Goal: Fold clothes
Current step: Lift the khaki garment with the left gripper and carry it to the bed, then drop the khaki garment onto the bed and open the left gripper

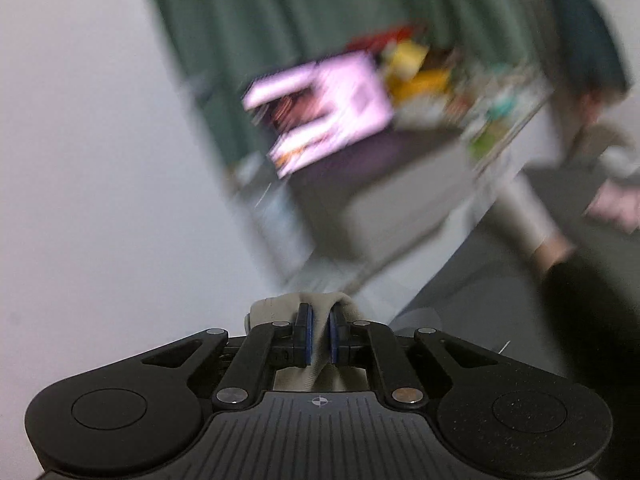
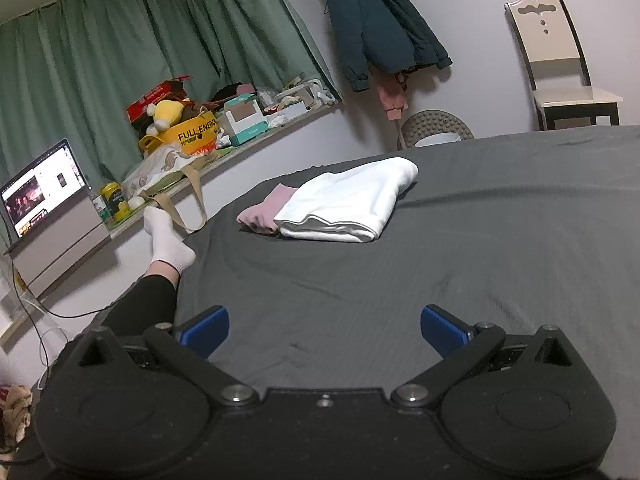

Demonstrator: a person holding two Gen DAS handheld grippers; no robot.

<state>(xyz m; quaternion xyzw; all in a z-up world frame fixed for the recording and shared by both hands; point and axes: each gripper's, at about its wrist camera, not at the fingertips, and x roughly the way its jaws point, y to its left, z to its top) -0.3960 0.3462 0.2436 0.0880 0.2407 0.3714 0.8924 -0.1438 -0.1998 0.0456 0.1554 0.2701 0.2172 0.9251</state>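
Matt grey cloth bed sheet (image 2: 480,240), faintly ribbed. Smooth white folded cloth (image 2: 352,204) at 12 o'clock, soft pink cloth (image 2: 260,216) beside it. Ribbed blue pads (image 2: 444,330), matt black plastic linkage, shiny metal rivets. Beige knit garment (image 1: 320,340), ribbed.

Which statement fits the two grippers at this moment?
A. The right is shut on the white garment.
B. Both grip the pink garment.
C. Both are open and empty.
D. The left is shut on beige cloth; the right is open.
D: the left gripper pinches beige cloth between its pads, while the right gripper hangs open over the grey bed sheet.
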